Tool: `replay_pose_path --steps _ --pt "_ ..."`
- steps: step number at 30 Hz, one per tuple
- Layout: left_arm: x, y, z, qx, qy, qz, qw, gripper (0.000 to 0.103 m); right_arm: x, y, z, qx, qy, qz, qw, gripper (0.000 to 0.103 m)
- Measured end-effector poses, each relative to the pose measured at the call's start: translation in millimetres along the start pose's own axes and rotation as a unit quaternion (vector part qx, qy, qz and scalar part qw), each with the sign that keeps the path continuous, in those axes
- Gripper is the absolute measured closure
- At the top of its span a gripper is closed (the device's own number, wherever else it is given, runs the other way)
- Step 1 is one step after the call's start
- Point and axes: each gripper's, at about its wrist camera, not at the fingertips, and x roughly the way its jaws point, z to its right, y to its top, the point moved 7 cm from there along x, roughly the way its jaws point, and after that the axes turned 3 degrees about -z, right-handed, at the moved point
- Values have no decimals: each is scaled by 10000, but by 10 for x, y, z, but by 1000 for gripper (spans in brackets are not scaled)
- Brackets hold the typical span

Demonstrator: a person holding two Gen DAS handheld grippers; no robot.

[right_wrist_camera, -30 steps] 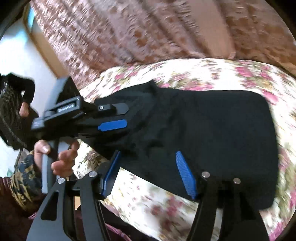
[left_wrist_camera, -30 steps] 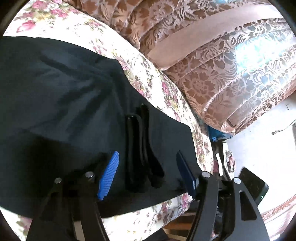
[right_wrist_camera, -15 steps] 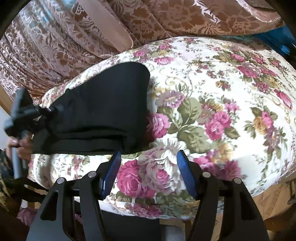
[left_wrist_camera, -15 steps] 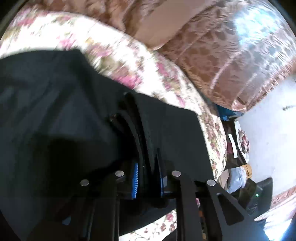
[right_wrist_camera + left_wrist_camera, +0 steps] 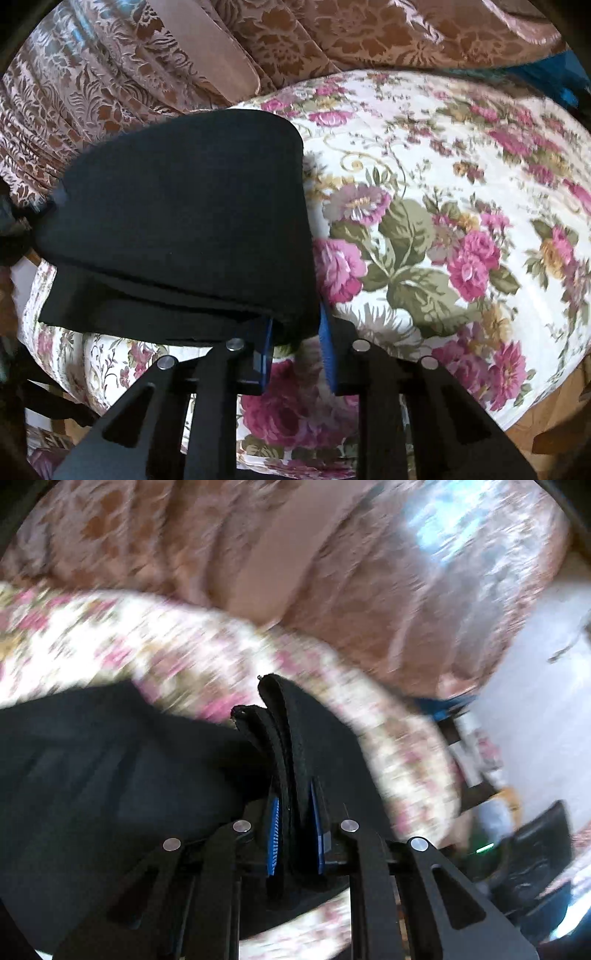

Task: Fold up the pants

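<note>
Only the right wrist view shows the black pants [image 5: 177, 221] folded on the flowered cloth [image 5: 443, 221], right gripper [image 5: 295, 347] freshly closed on their near corner; left gripper [image 5: 295, 834] pinches bunched edges.

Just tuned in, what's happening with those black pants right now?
A person is folding black pants on a floral-covered surface with two handheld grippers. The left gripper is clamped on a bunched stack of fabric edges. The right gripper has just been closing its jaws on the near corner of the folded stack.
</note>
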Motion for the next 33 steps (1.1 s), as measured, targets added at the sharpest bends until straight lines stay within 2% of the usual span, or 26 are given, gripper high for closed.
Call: replay_pose_path --steps 1,2,4,7,9,10,13,16,18,20,22,24,27,29,30,31,33 --pt "90 -84 -126 -113 117 -135 9998 89 -2 -1 9 -31 15 -45 10000 81" --pt "188 -201 -250 -205 234 -286 9991 89 -17 -7 12 -71 26 -100 9999 72" --pt "272 -322 -352 -247 363 -349 9984 89 -51 -39 11 -267 96 -386 9989 59" --pt "236 -369 -365 -234 279 -156 9992 89 -208 -60 4 -703 144 -627 9955 54" --pt "212 -362 -337 -141 318 -86 9994 89 -361 27 -32 -788 289 -528 9951 50" --pt "216 -342 -300 -91 339 -61 9994 89 -454 131 -80 -807 401 -348 9953 45" --pt "156 -325 -208 184 430 78 9989 89 -525 507 -294 -705 883 64 9936 45" --pt "98 -317 -148 365 501 180 9979 89 -333 908 -501 -618 1000 279 9927 45" --pt "91 -334 -132 449 548 193 9973 89 -149 1107 -564 -503 965 328 9935 45" --pt "109 -380 -148 518 668 154 9963 89 178 1287 -596 -220 1043 135 9942 45" --pt "187 -458 -228 445 802 6 9958 89 471 1333 -550 -104 727 -98 9972 45" --pt "210 -486 -275 371 800 25 9961 89 725 1275 -498 -11 570 -426 9975 45" --pt "182 -468 -276 268 715 53 9971 89 686 1271 -562 -363 267 -356 9983 45" --pt "139 -451 -264 230 652 86 9976 89 514 1267 -688 -708 42 -55 9975 47" --pt "114 -454 -254 245 613 83 9978 87 443 1281 -777 -847 112 86 9963 47" --pt "87 -464 -257 257 641 106 9976 86 357 1266 -960 -985 540 139 9936 48" --pt "61 -497 -275 255 644 108 9975 86 351 1199 -1228 -1235 1128 -15 9859 53"
